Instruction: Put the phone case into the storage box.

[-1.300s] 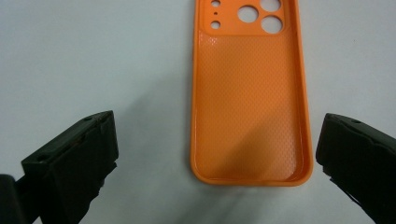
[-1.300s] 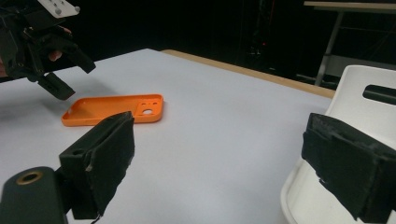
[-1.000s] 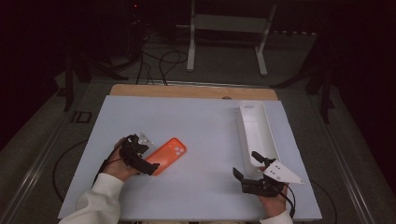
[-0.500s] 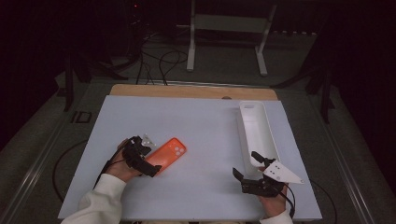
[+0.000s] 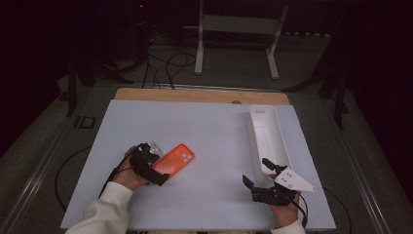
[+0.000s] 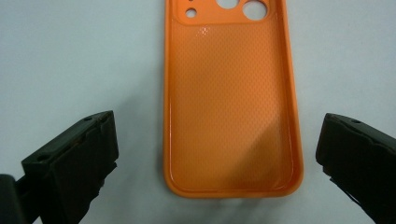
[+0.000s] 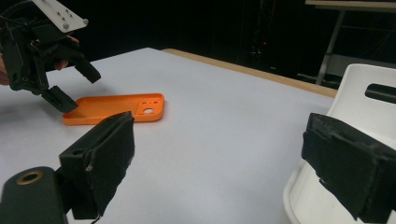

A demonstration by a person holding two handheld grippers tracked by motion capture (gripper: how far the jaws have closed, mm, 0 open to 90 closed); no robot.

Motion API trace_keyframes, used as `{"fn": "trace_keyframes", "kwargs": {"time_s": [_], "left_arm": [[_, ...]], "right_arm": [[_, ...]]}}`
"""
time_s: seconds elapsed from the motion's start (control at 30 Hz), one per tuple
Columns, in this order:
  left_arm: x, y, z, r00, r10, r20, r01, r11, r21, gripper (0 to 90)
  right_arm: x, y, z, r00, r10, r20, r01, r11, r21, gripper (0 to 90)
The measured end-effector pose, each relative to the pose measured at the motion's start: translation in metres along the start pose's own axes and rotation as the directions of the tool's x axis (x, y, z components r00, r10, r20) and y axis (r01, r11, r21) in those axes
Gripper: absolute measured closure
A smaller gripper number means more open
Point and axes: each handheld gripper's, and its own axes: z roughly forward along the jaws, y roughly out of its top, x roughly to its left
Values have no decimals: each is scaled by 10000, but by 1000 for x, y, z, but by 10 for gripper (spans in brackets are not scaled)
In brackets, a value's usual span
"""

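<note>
Two grippers, jaws apart: my left gripper [image 5: 155,171] straddles the glossy orange phone case [image 6: 231,98]; my right gripper [image 5: 260,178] sits by the white tray [image 5: 267,136].

Pale blue-grey tabletop [image 5: 209,131] w/ wooden far edge. On it: orange rubbery phone case [image 5: 174,160], inside up, near-left; long white plastic tray [image 5: 267,139] at right side.

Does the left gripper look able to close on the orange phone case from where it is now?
Probably yes. The left gripper is open, its jaws set wider than the phone case and straddling its near end, with nothing between them. The case lies flat on the table, so the jaws likely need to drop a little.
</note>
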Motion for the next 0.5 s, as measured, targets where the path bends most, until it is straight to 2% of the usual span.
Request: {"fn": "trace_keyframes", "kwargs": {"time_s": [0.5], "left_arm": [[-4,1,4,9999,96,81,-96,9999,50,0]], "right_arm": [[0,0,0,10000,-23,15,23,10000,-12,93]]}}
